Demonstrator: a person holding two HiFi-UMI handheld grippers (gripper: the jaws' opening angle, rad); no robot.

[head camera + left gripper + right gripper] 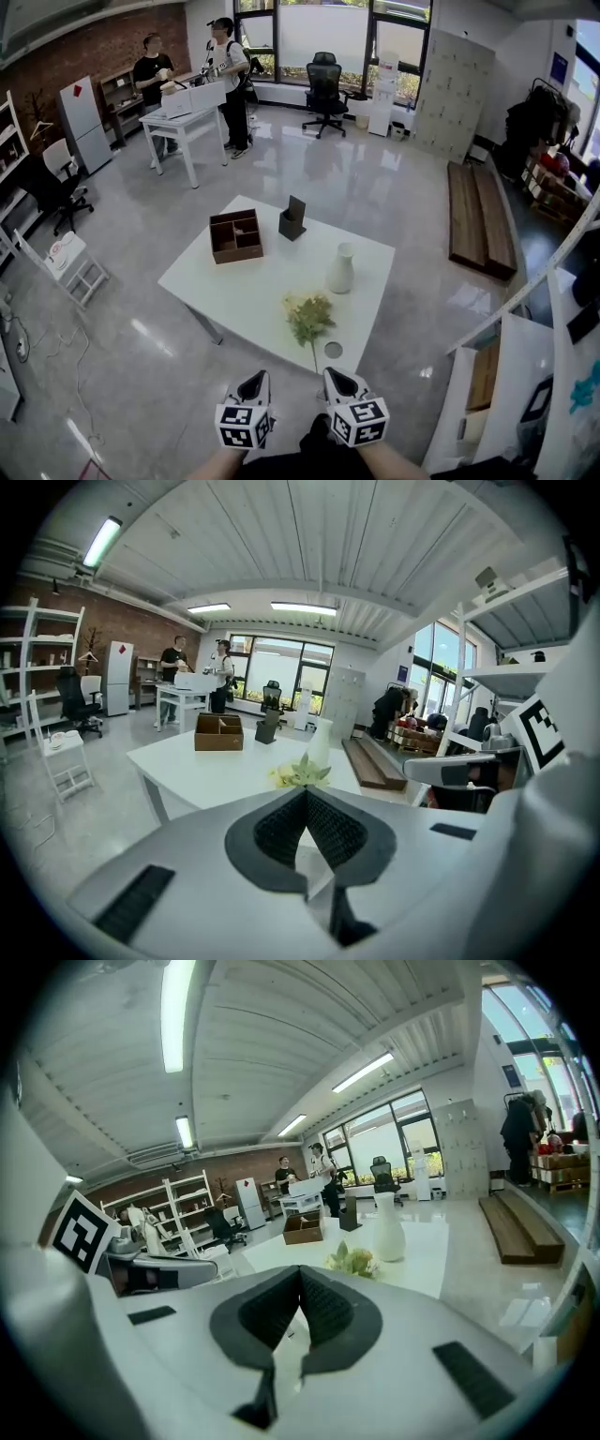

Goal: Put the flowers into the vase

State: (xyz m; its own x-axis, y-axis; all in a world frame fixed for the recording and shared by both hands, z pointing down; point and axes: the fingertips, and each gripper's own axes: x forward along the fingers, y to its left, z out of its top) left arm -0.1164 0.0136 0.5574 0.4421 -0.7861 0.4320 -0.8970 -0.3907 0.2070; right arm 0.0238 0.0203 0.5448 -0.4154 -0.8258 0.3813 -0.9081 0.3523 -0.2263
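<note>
Seen from above, at lower left of centre, the left gripper (pixel 251 380) hangs short of the white tabletop (pixel 244 291), its jaws pressed together on nothing. Just right of it the flowers (pixel 307 319) lie flat near the tabletop's near edge. The right gripper (pixel 336 375), at the bottom just right of centre, also has its jaws together and empty, and the white vase (pixel 341 269) stands upright farther up, apart from the flowers. This looks like the approach step, with nothing yet grasped; next, one pair of jaws must part and clamp the stems.

Brown divided box (pixel 235 235), dark stand (pixel 292 219), white table (pixel 253 283)
</note>
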